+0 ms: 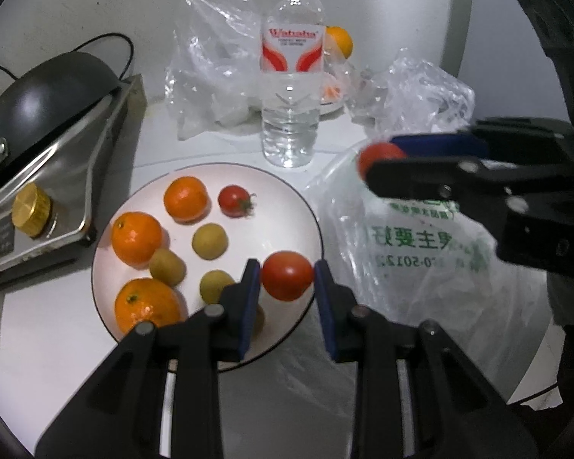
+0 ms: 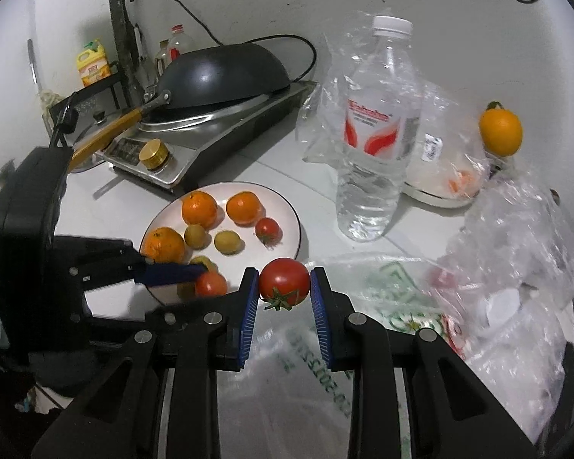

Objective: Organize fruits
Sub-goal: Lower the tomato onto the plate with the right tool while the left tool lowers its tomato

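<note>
While each gripper, left [image 1: 287,275] and right [image 2: 284,285], pinches its own tomato between nearly closed fingers, the plate [image 1: 310,206] beneath the left fingertips awaits gentle release.

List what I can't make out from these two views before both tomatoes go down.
- Left wrist view: right gripper's tomato mostly hidden behind its fingers.
- Right wrist view: printed bag's contents, a red blur through crinkled plastic.
- Both views: back plate's contents, masked by the water bottle and clear bags.
</note>
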### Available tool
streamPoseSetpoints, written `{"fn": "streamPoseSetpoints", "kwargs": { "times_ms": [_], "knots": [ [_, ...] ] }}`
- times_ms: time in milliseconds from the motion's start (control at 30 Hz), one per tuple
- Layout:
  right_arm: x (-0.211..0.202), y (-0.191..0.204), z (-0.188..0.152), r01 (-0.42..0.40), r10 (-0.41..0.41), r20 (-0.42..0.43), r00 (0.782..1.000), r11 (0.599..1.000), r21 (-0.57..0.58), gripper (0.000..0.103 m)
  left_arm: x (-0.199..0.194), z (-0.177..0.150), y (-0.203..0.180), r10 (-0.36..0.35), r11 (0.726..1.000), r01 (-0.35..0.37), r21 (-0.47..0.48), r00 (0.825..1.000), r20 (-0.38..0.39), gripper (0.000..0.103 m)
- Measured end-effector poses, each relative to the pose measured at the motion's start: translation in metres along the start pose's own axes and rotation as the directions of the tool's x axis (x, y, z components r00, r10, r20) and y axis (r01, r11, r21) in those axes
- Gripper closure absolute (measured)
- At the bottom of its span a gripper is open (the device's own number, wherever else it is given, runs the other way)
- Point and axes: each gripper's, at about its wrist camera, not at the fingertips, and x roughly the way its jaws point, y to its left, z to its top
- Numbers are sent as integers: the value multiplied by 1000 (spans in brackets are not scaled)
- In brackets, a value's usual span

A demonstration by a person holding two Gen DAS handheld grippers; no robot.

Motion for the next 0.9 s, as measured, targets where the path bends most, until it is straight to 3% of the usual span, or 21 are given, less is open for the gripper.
{"fn": "streamPoseSetpoints", "kwargs": {
  "times_ms": [533,900],
  "knots": [
    [72,14,14,-76,73,-111,991,997,-19,73,7,-2,11,-41,999,41,-27,999,-1,72],
    [75,8,11,-58,59,-140,988,998,12,73,2,-5,14,-22,999,22,-32,1000,-3,72]
  ]
}}
